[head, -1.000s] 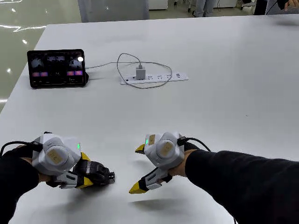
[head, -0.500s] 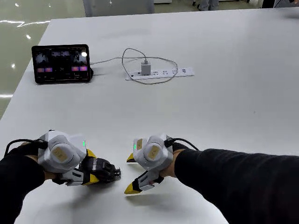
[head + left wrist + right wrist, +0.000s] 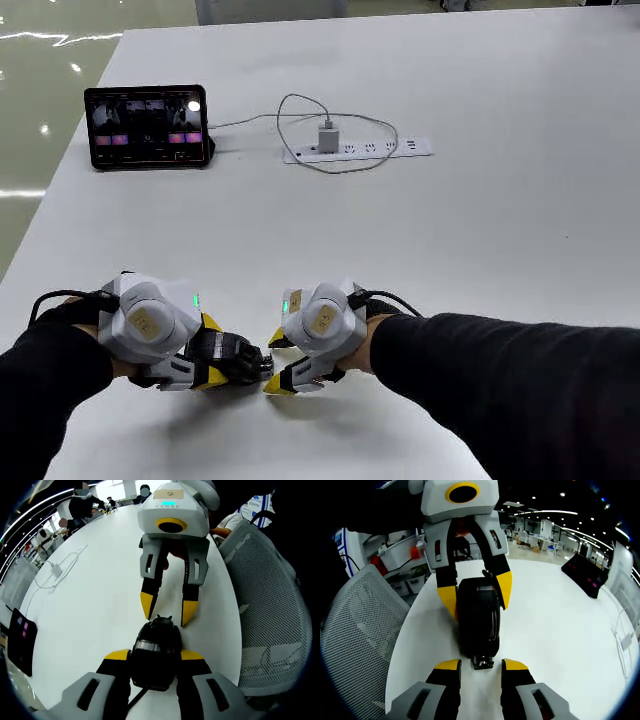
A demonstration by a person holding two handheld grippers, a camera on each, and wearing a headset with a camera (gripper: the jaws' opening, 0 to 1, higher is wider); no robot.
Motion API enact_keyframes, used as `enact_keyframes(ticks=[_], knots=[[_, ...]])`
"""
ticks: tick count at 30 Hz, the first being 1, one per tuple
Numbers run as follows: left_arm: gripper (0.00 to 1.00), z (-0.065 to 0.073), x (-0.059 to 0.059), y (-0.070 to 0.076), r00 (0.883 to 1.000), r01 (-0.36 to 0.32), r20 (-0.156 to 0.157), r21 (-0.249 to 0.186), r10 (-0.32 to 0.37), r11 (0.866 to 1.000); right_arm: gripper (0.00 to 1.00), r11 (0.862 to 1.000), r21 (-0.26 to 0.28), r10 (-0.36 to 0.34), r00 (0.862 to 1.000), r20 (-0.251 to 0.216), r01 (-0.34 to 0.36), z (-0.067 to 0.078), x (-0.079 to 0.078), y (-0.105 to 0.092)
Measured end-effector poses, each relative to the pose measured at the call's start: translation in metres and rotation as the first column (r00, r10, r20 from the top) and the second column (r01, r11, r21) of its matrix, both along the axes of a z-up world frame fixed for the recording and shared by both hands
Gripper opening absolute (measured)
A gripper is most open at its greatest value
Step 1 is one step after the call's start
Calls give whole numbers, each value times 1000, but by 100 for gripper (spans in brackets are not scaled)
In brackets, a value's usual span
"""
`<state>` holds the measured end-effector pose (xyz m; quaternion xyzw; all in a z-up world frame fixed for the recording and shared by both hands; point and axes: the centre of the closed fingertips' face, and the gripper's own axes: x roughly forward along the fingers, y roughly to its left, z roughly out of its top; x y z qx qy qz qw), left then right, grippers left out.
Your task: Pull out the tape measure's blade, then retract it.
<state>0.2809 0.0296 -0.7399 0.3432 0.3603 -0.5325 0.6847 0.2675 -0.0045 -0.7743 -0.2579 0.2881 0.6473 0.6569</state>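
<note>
The left hand-held gripper [image 3: 212, 352] is clenched on the black tape measure [image 3: 478, 615], holding it low near the front edge of the desk [image 3: 480, 230] with its blade mouth turned toward the other hand, which should brace the case for a pull. The right hand-held gripper [image 3: 167, 614] faces it, released, its jaws parted either side of the end hook [image 3: 481, 663], seemingly lined up to pinch it

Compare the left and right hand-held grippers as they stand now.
The left hand-held gripper is shut on the case of the black tape measure; the right hand-held gripper is open and holds nothing. The left one's jaws clasp the case's sides; the right one's jaws stand either side of the blade tip. Both have yellow-tipped jaws and face each other low over the white table.
</note>
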Motion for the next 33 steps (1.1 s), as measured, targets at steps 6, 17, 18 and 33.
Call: enact_keyframes(ticks=[6,17,18,33], knots=[[30,-1,0,0,1000,-5,-8,-6,5,1000,14,1000,1,-4,1000,27,4,-1,4,3],[30,-1,0,0,1000,-3,-12,2,3,1000,11,999,-30,23,998,59,-22,-3,2,2],[30,-2,0,0,1000,-4,-13,3,4,1000,10,999,-31,21,998,54,-20,-3,2,2],[30,-2,-1,0,1000,4,0,6,-4,1000,9,1000,-25,17,998,55,-16,-2,1,-3]])
